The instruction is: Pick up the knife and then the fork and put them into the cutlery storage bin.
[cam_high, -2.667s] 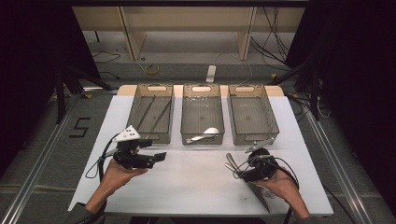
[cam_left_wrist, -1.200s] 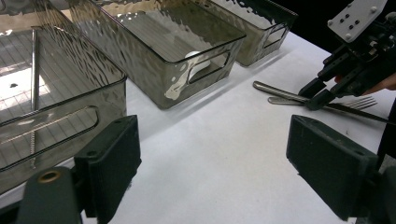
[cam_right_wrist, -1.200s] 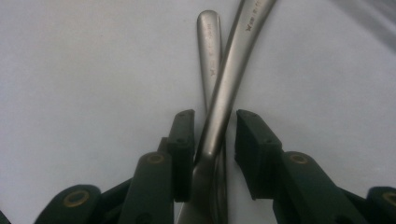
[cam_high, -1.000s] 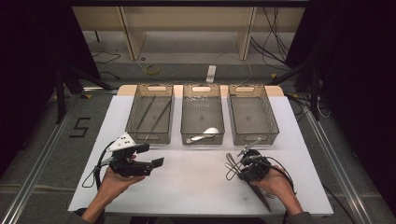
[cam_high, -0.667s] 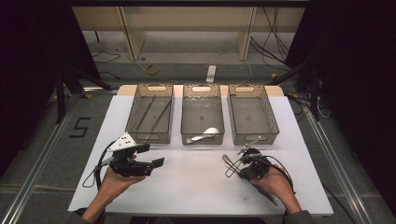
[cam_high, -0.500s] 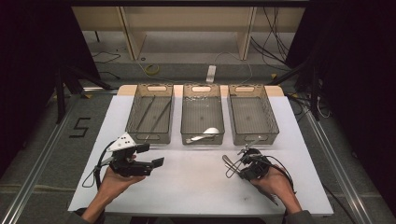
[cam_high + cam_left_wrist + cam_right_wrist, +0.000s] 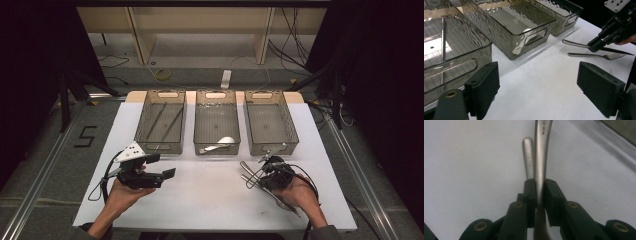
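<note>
— Knife (image 7: 541, 157): where is it?
— On the white table (image 7: 210, 195), near the right bin (image 7: 272, 125). My right tongs (image 7: 539, 192) just squeezed shut on it.
— And your left tongs (image 7: 539, 90)?
— Wide open, holding nothing.

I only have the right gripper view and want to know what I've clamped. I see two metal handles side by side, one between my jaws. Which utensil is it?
Observer: A knife. The left gripper view shows its dark blade past the right gripper, whose jaws have just been closing with the knife between them.
Operator: And the handle beside it?
Observer: That's a fork, lying flat on the table next to the knife, not gripped.
Operator: Where might cutlery go?
Observer: The high view shows three trays beyond you. The middle tray holds a spoon.
</note>
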